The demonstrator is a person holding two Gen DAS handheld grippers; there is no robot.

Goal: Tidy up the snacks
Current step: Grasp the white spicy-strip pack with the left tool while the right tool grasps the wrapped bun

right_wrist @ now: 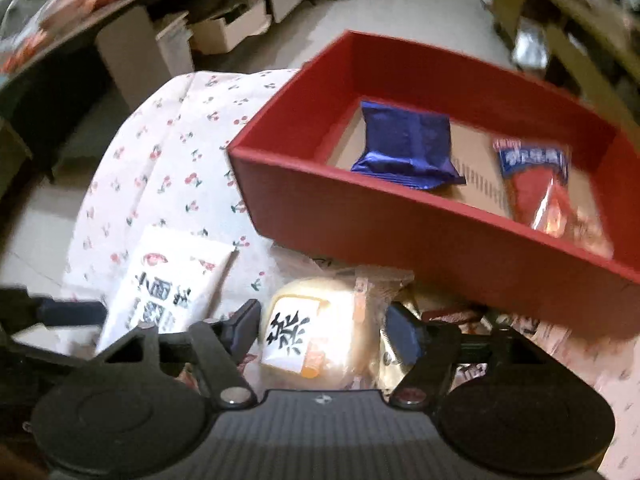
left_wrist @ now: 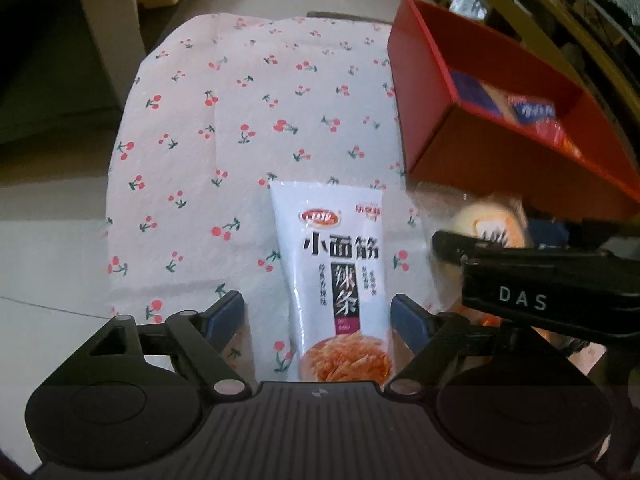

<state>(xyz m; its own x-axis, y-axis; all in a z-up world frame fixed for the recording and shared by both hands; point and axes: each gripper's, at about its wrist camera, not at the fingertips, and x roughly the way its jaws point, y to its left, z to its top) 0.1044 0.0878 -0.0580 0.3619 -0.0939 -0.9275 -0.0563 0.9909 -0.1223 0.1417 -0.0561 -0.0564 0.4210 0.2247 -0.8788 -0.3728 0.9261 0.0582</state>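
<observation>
A white spicy-strip snack pouch (left_wrist: 338, 280) lies on the cherry-print cloth (left_wrist: 224, 152) between the fingers of my open left gripper (left_wrist: 318, 314), which do not touch it. It also shows in the right wrist view (right_wrist: 168, 288). A wrapped pale bun with a black-character label (right_wrist: 316, 336) lies between the fingers of my open right gripper (right_wrist: 320, 328); it also shows in the left wrist view (left_wrist: 488, 220). The red box (right_wrist: 360, 216) holds a blue packet (right_wrist: 404, 148) and a red-and-blue packet (right_wrist: 552, 196).
The right gripper's body (left_wrist: 560, 292) crosses the right of the left wrist view. More wrapped snacks (right_wrist: 460, 316) lie by the box's near wall. Cardboard boxes (right_wrist: 228, 28) and a dark table (right_wrist: 52, 32) stand beyond the cloth on the floor.
</observation>
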